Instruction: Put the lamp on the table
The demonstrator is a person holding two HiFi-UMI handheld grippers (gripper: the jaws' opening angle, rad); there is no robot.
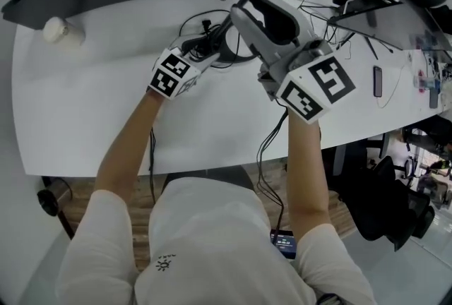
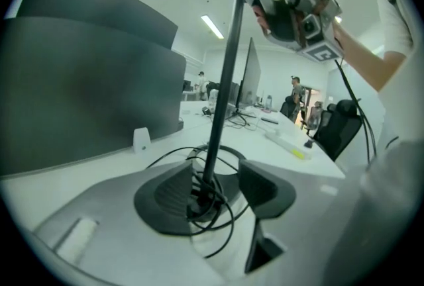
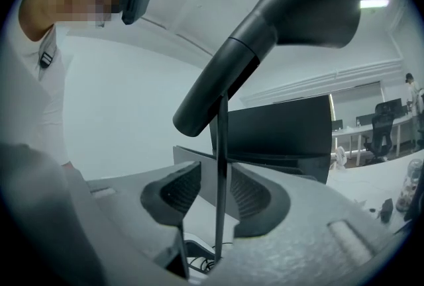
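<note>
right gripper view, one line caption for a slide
Open right tool straddling the lamp's thin stem, dark shade above, monitor behind

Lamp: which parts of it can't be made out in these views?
Lamp head: past the top edge in the left gripper view.
Lamp base: in the left gripper view, covered by coiled cord and fingers of the left gripper; whether it sits flat is unclear.
Lamp base, right gripper view: hidden behind the right gripper.

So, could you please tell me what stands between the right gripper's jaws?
The lamp's thin pole stands there, clear of both jaws, as the right gripper view shows.
</note>
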